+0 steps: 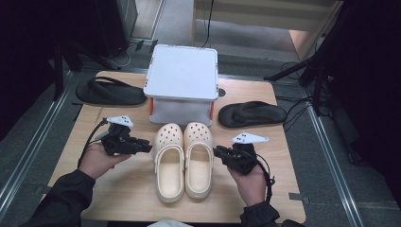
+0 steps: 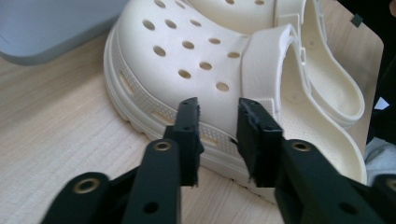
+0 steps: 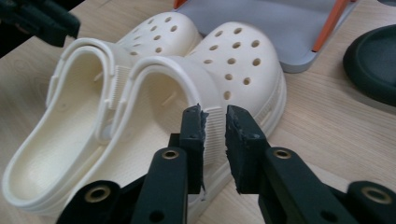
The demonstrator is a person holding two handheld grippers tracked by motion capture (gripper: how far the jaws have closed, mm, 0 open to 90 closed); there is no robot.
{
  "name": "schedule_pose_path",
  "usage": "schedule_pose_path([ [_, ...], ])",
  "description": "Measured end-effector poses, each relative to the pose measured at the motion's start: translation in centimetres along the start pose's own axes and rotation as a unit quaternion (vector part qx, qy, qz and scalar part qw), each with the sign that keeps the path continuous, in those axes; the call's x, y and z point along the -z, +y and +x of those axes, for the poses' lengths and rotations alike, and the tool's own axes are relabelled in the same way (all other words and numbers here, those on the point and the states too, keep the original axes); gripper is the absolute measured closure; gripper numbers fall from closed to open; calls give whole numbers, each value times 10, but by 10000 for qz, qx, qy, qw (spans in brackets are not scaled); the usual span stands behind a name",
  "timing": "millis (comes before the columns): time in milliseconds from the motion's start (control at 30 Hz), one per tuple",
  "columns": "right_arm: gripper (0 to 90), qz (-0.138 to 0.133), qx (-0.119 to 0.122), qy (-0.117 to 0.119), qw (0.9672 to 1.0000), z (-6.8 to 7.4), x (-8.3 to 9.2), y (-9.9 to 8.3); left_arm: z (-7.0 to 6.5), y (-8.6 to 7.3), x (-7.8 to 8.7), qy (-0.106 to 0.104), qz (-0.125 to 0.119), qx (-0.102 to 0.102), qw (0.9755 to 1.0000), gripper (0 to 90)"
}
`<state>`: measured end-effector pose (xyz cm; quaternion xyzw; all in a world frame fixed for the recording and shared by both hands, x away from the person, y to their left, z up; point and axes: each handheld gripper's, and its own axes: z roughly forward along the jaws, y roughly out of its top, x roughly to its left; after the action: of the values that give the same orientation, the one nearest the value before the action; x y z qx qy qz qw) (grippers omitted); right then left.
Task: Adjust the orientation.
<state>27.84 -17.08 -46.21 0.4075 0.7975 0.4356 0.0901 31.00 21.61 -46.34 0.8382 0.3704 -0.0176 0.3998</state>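
wooden table [image 1: 127,189], cream clogs [image 1: 183,156] — dark room

A light wooden table [image 1: 123,189] with rounded corners stood on a grey floor [image 1: 28,142], its pale grain plain in the two gripper views. At the table's far edge sat a white, square-topped stand [image 1: 182,71] with orange uprights, and a black flip-flop lay on either side of it, one at the left [image 1: 109,92], one at the right [image 1: 252,114]. Metal rails [image 1: 326,156] ran along the floor beside both long sides of the table. Black cables [image 1: 295,106] trailed over the floor at the right. Dark equipment filled both upper corners; beyond, a brighter strip of floor [image 1: 246,35] caught the light.
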Motion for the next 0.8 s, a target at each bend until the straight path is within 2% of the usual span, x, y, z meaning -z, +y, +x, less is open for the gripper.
schedule_pose_path([
  [100,690,-41,-21,57,10000,7,3,1,2,9,7,59,-85,-14,9999,616],
  [233,635,-45,17,115,9999,17,4,2,5,22,17,112,-166,-15,9998,608],
  [500,577,34,45,261,9996,33,-1,2,13,46,30,66,-216,-111,9997,757],
  [700,553,15,58,267,9996,40,-5,1,19,60,34,125,-175,-184,9996,865],
  [800,549,-1,48,276,9996,43,-7,0,24,68,36,148,-168,-200,9995,877],
])
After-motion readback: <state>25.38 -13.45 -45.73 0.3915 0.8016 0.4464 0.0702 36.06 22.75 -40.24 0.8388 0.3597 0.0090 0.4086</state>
